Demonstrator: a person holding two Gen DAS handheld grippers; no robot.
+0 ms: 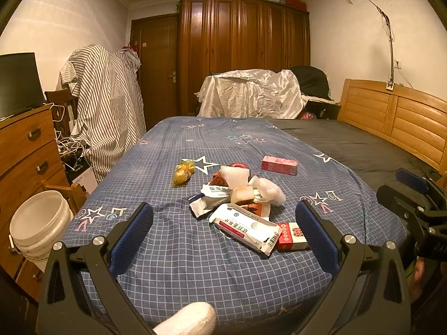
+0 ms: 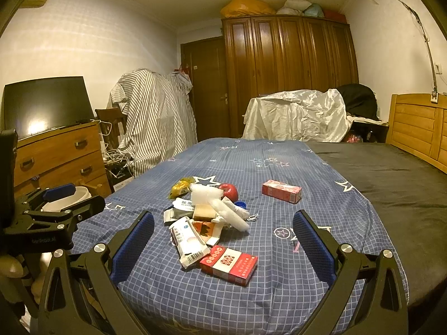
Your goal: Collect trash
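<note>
Only the left wrist view shows the whole white bucket (image 1: 39, 223) beside the bed (image 1: 223, 273).

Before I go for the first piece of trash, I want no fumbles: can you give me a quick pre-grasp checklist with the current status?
1. Left gripper open and empty: ok.
2. Right gripper open and empty: ok.
3. Trash pile in view on the blue checked bedspread: ok.
4. Red cigarette pack lies nearest, apart enough for a clean grasp: ok.
5. White bucket stands open beside the bed: ok.
6. Bucket empty inside: cannot tell.
</note>
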